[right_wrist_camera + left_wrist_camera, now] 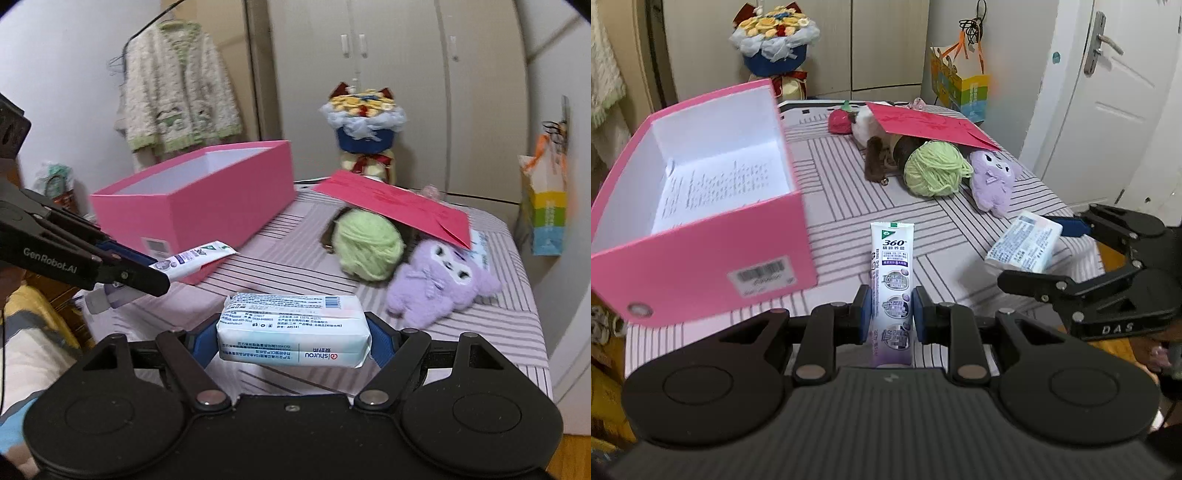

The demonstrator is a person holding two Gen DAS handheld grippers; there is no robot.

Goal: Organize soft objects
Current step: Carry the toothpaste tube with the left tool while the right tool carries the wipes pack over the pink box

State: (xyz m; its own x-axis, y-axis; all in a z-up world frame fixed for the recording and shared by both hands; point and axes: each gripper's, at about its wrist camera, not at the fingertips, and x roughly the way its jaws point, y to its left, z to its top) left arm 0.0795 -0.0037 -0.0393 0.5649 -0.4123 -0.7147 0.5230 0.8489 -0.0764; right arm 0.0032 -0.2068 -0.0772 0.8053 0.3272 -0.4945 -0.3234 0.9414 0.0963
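With the left gripper [889,312] clamped on the toothpaste tube [892,284] and the right gripper [293,341] clamped on the tissue pack [293,332], both near the table edge, each should be lifted clear of the wall of the pink box [701,236] at far left before release.

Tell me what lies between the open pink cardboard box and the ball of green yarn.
Only bare striped bedcover; nothing sits between the pink cardboard box and the green yarn ball. The right wrist view shows this best, and the left wrist view agrees.
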